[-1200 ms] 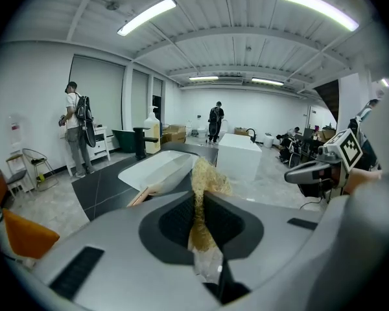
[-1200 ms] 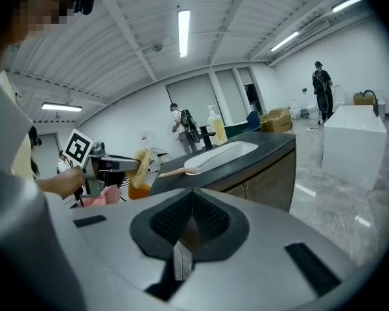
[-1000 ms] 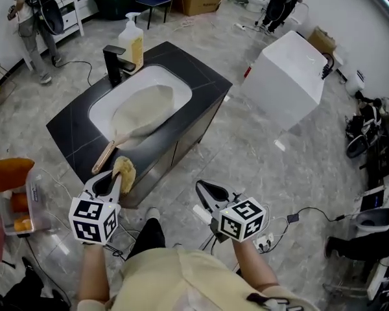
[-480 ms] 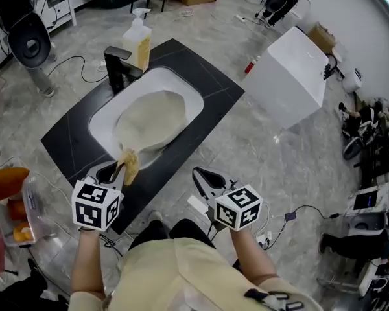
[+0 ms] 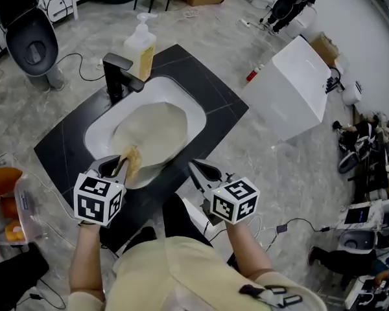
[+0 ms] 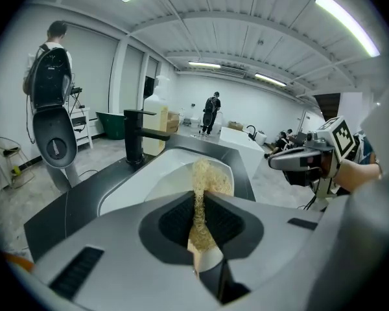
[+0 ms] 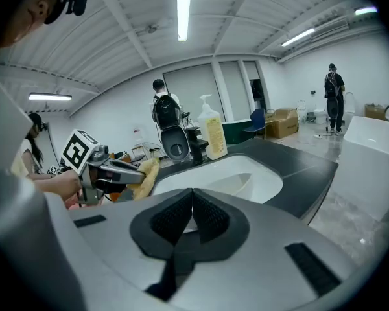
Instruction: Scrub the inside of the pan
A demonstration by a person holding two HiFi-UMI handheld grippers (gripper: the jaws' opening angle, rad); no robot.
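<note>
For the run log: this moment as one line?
left gripper: shut on sponge | right gripper: shut, empty | pan: in sink | contact: unclear

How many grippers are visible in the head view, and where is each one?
2. The left gripper, shut on a yellow sponge, is at the near rim of the sink. The right gripper, shut and empty, is by the near edge of the counter.

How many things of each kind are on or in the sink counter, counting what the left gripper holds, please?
Pan: 1
Faucet: 1
Pump bottle: 1
Scrub pad: 1
Total: 4
</note>
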